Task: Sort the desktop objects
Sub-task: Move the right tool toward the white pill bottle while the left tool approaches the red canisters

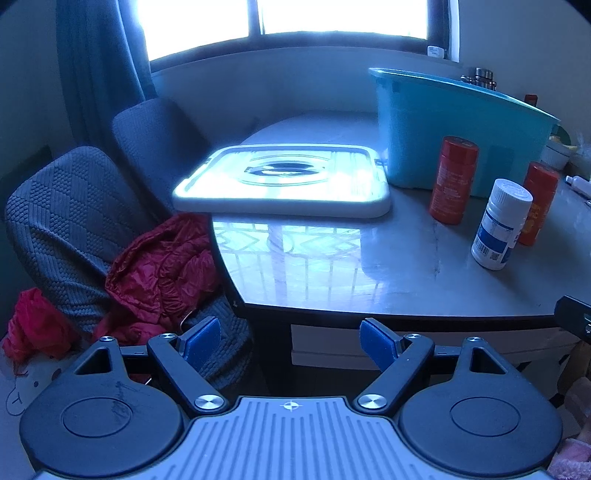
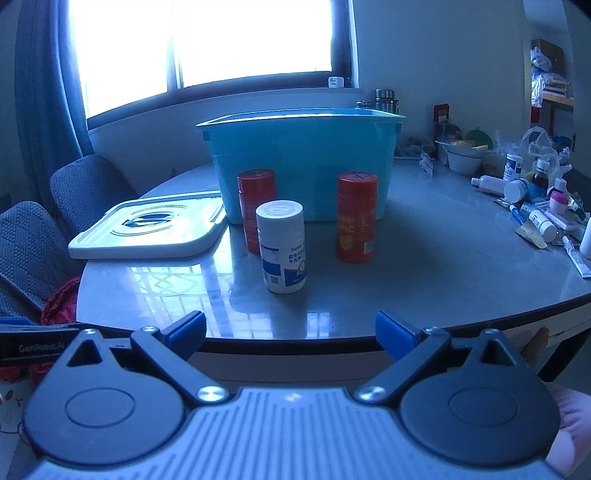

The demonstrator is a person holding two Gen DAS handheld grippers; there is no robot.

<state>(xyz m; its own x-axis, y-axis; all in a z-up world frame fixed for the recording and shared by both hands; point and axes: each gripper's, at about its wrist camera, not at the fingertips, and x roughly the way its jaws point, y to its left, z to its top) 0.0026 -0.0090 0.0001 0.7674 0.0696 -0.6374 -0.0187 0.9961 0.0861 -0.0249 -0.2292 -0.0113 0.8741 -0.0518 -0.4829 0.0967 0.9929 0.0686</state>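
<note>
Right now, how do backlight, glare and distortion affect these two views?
Left wrist view: the window is blown out, its glare washes over the white lid and mirrors on the table; edges bend from the fisheye. Right wrist view: same burnt-out window, a blue cast, the teal bin dim, yet the white bottle label stays sharp.

The left claw [image 1: 290, 341] is held with its jaws spread wide, and nothing is caught between the blue pads [image 1: 202, 341]. It is tilted downward, its fingertips poised short of the near edge of the surface [image 1: 369, 273]. The right claw [image 2: 291, 334] is likewise spread wide and empty, its blue pads [image 2: 393, 334] held just before that near edge and angled gently down. Part of a hand [image 2: 567, 432] is seen at the lower right corner of the right wrist view, beside the claw's body.
</note>
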